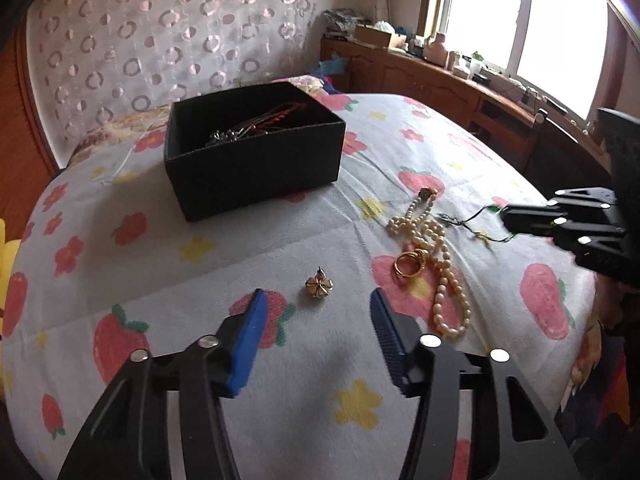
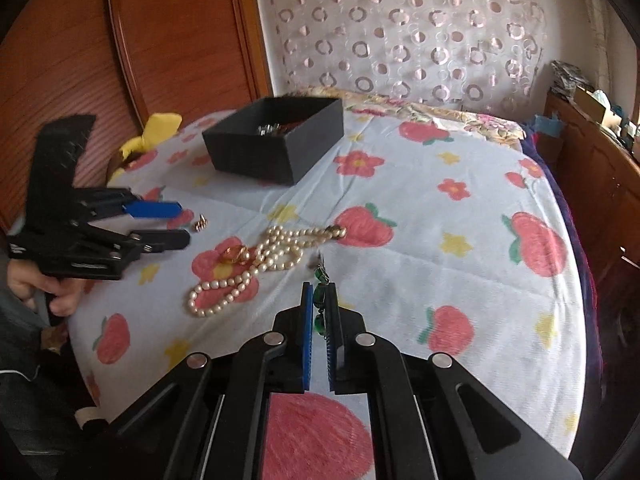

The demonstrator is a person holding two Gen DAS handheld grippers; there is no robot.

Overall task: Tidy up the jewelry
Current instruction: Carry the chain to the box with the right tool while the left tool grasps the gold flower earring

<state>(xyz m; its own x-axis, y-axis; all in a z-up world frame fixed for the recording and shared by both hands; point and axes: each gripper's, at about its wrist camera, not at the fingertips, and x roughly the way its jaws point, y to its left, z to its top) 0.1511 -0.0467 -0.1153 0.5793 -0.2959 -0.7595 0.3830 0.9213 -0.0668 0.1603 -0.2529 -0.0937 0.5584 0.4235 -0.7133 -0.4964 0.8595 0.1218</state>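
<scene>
On the bed's fruit-print sheet [image 2: 460,264], going left to right, my left tongs [image 1: 316,300] hover with jaws apart and empty, the flower earring [image 1: 319,287] lying just beyond their tips. Behind it sits the black box [image 1: 256,168] with jewelry already inside. Right of the earring lie the gold rings [image 1: 410,265], touching the pearl necklace [image 1: 434,252]. Farthest right, my right tongs [image 2: 319,292] are pinched tight on a green bead string [image 2: 320,293].

Pearl necklace [image 1: 434,256] coiled on sheet, gold rings [image 1: 409,264] touching; flower earring [image 1: 319,287] apart.
</scene>
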